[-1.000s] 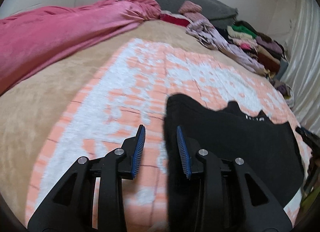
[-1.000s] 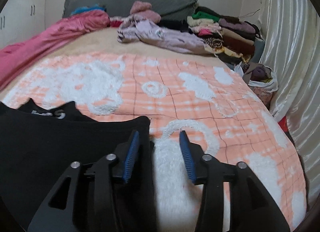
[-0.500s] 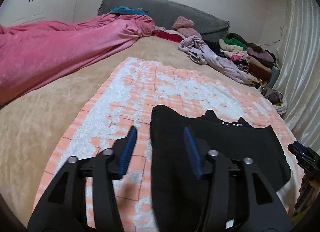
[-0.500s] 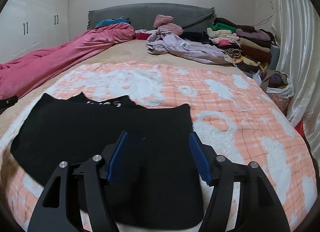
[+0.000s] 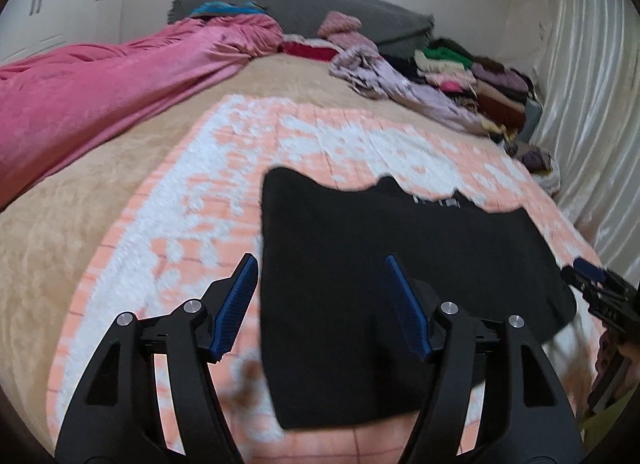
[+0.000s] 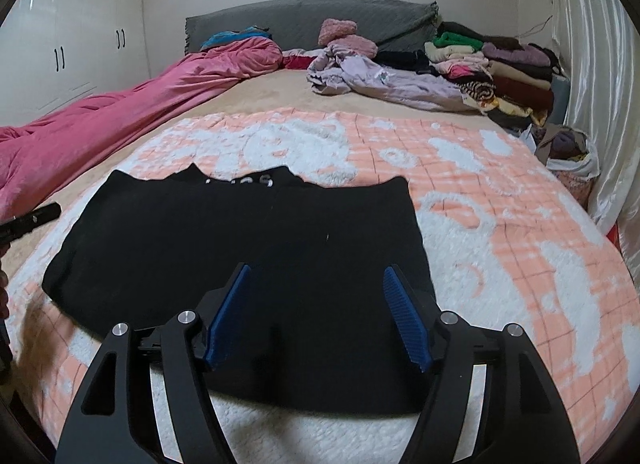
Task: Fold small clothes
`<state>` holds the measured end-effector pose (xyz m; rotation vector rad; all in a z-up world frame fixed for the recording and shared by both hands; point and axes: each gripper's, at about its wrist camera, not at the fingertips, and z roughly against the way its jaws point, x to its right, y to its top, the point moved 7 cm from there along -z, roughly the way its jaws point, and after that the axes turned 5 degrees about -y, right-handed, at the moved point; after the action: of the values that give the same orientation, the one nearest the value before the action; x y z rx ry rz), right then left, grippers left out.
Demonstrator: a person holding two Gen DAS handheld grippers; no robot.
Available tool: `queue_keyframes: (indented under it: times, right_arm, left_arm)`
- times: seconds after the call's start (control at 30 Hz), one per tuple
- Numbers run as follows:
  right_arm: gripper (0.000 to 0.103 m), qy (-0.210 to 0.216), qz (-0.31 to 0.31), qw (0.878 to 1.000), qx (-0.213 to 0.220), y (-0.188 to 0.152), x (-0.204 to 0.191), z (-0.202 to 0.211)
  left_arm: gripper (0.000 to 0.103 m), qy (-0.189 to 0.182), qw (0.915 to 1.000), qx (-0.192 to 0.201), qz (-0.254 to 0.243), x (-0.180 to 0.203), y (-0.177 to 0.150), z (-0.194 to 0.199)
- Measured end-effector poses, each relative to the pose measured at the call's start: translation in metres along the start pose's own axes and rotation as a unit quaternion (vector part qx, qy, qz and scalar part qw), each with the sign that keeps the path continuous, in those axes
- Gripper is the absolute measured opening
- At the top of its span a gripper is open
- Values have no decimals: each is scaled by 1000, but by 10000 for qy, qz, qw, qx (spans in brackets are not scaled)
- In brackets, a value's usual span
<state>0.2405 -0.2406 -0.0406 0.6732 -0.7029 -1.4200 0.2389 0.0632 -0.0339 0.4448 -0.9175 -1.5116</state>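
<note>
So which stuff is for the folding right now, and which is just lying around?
For the job: black top, left gripper, right gripper, both open and holding nothing, jaws just opening.

Lying about: pink quilt, lilac garment, stacked clothes, bag, grey headboard.

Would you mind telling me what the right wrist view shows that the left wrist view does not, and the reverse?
Only the right wrist view: the black garment's whole outline with its right edge, the right tongs open above it, and the tip of the left tongs at the left border. Only the left wrist view: the left tongs open over the garment's left edge, and the right tongs at the right border. Both tongs have just been opening, nothing gripped. Both views: the garment flat on the orange blanket, the pink quilt, and the clothes pile.
</note>
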Motion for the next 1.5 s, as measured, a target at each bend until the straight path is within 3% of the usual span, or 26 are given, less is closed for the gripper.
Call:
queue_keyframes:
  times: [0.43,0.8,1.5]
  right_arm:
    - [67,-74,-56,9976,-689,-33,7,-24]
    - [70,58,-485,9972,-563,-32,11,-12]
    - [84,85,-361,9990,-252,-26,-7,26]
  left_arm:
    - [69,307,9938,-1045,-207,13,-52,-33]
    - [69,288,9949,-942,-193,13,-50,-25]
    - [90,188,9974,-685,-112,14,-38,-3]
